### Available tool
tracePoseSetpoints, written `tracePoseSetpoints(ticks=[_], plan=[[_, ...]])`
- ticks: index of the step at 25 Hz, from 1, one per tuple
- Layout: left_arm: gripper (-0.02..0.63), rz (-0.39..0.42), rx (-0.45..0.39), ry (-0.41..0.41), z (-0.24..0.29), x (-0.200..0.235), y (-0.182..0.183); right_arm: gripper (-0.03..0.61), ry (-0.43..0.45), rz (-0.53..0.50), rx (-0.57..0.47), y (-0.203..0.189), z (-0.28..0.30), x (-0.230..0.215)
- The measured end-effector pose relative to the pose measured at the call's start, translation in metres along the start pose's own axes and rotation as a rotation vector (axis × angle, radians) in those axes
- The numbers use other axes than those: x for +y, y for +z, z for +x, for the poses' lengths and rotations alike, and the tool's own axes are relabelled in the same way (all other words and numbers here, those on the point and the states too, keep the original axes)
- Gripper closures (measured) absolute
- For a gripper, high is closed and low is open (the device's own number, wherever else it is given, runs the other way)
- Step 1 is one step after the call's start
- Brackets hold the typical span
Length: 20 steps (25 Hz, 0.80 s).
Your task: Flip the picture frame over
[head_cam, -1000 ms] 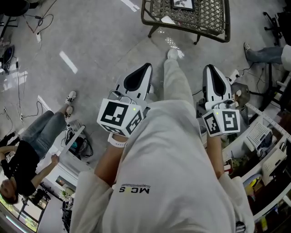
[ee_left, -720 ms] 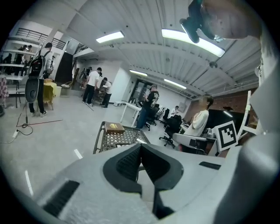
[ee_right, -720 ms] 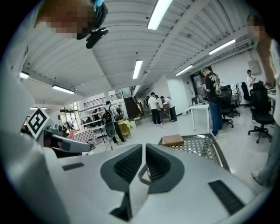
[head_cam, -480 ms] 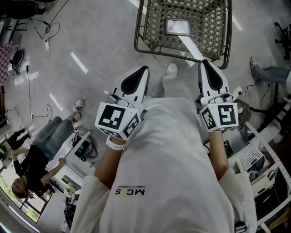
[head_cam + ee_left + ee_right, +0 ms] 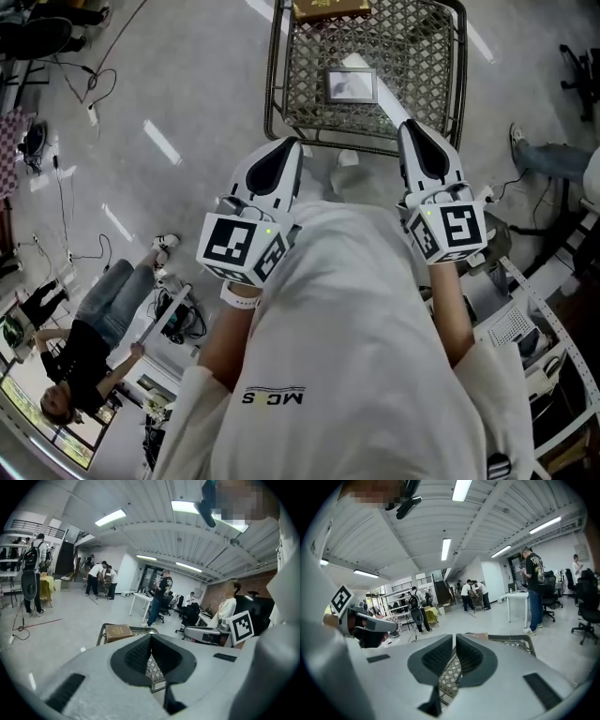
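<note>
A small picture frame [image 5: 350, 85] lies flat on a metal lattice table [image 5: 427, 56] at the top of the head view, its grey-white face up. Both grippers hang over the person's white-clothed front, short of the table's near edge. My left gripper [image 5: 286, 143] points at the near left corner and its jaws are shut on nothing. My right gripper [image 5: 410, 127] reaches the near right rim, jaws also shut and empty. In the left gripper view, lattice shows behind the left gripper [image 5: 151, 640]. The right gripper [image 5: 454, 640] shows the same in its view.
A brown book [image 5: 330, 9] lies at the table's far edge, also seen as the brown book [image 5: 118, 632]. A person [image 5: 80, 328] sits on the floor at left among cables. White shelving [image 5: 548, 319] stands at right. Other people stand in the room beyond.
The table and frame have come nearer and lower in the head view. Both grippers have advanced toward the table's near edge, still shut.
</note>
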<state>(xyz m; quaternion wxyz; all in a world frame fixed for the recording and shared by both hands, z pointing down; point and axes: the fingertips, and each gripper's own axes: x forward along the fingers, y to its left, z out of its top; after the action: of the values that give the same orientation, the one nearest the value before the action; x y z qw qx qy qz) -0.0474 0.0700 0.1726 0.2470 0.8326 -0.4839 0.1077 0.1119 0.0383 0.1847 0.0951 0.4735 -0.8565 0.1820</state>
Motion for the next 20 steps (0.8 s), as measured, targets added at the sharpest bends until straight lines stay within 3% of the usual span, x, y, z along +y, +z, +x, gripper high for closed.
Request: tracePoseSetpoints(ticks=[8,17,20], plan=[[0.589,-0.024,0.018,-0.022,0.018,0.024,0.001,0.56,-0.063,-0.012,0.042,-0.007,0.03,-0.007],[0.589,-0.055,0.077,-0.023,0.047,0.053,-0.033,0.558,-0.113,-0.009,0.095,-0.039,0.077,-0.024],[0.589,-0.083,0.093,-0.017,0.065,0.066,-0.043,0.529,-0.129,-0.013,0.118,-0.053,0.095,-0.034]])
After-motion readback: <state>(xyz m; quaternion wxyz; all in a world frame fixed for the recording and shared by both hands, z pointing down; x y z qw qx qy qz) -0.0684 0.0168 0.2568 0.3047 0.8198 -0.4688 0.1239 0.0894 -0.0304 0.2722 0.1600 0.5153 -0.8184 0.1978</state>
